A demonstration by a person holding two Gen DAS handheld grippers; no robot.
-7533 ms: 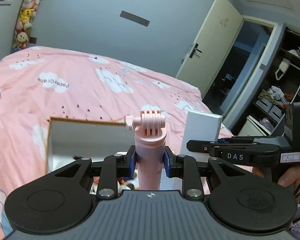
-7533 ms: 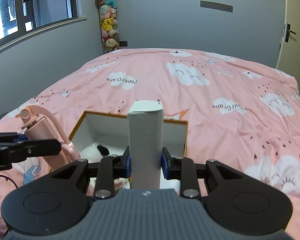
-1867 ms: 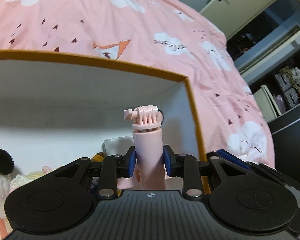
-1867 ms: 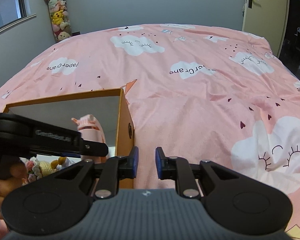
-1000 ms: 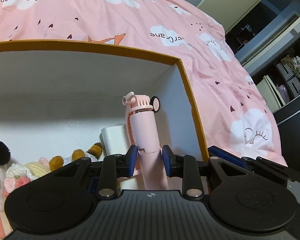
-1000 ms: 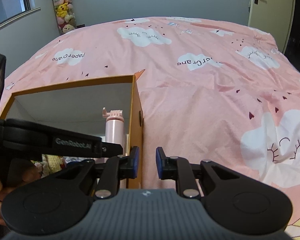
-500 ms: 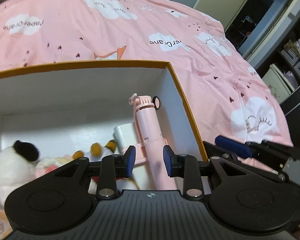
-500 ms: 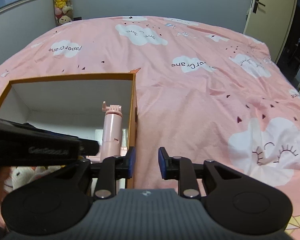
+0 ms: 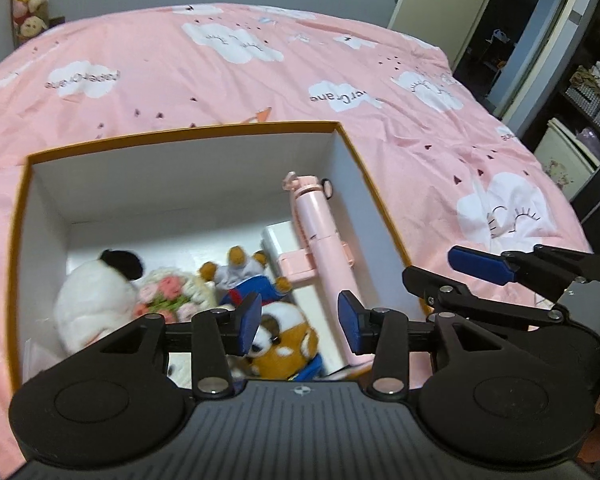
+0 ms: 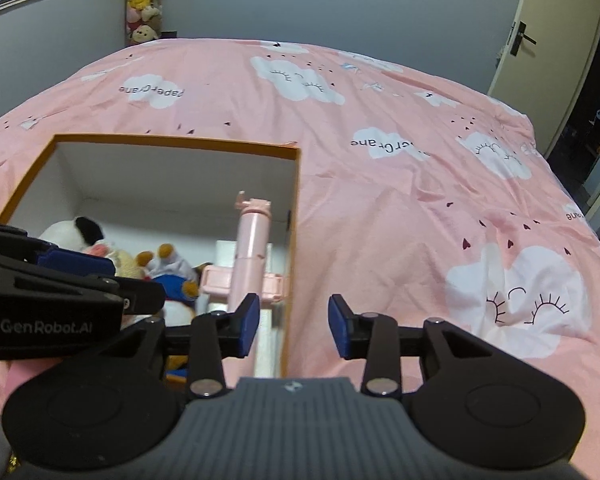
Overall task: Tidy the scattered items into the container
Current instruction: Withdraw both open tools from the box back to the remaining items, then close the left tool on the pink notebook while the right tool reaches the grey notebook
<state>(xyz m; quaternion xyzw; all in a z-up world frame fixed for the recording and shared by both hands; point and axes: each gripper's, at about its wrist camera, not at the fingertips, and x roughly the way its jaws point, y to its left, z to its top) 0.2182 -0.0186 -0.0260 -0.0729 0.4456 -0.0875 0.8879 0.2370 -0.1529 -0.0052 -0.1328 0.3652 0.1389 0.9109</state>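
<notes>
Two hand-held grippers, both empty. Left hand-held gripper [image 9: 298, 326] has jaws that have just been spreading, nothing between them, hanging above the box [image 9: 180, 130]. Right hand-held gripper [image 10: 293, 330] has also just been opening, nothing between the pads, over the box's right wall and the bed [image 10: 400, 184]. Pink selfie stick [image 9: 320, 240] leans inside against the right wall, on the white block [image 9: 278, 240], beside the plush toys [image 9: 100, 292]. Release step looks done. To finish well: lift both straight up clear of the rim, avoid nudging the stick, then scan the bed for leftovers; none visible here.
</notes>
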